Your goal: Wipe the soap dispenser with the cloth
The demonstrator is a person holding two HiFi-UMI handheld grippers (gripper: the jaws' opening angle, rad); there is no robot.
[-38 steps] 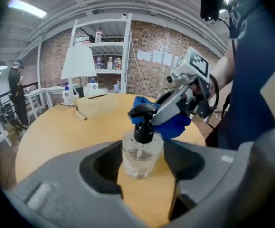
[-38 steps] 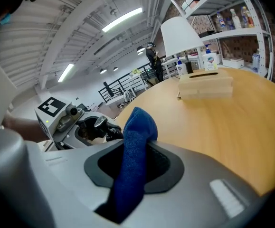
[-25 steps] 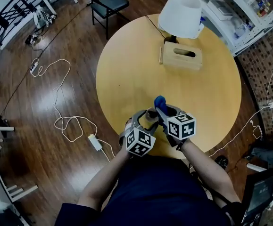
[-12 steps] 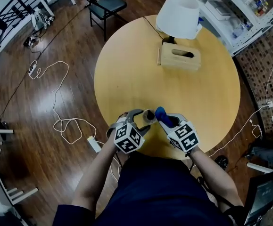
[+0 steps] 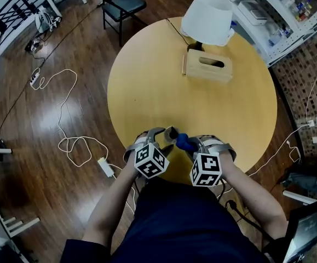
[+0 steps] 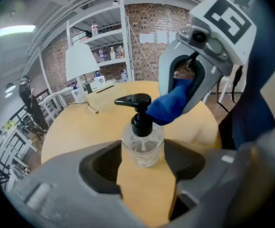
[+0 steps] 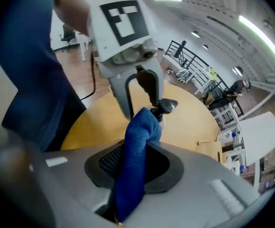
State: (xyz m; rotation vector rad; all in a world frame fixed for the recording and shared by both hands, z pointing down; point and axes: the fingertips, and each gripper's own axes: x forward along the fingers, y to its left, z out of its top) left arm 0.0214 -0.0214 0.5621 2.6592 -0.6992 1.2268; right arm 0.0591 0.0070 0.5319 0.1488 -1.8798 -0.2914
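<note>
As both tighten, left tongs [image 6: 143, 161] grip soap dispenser [image 6: 142, 144], right tongs [image 7: 135, 166] grip blue cloth [image 7: 139, 127].

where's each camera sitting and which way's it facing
Head view: on the person's head, steeply down at the table; forearms, left gripper, right gripper show.
Left gripper view: on that gripper, along its jaws holding the soap dispenser; torso at right.
Right gripper view: on that gripper, along its jaws clamping the cloth; torso at left.
Both gripper views share soap dispenser, cloth, opposite gripper.
</note>
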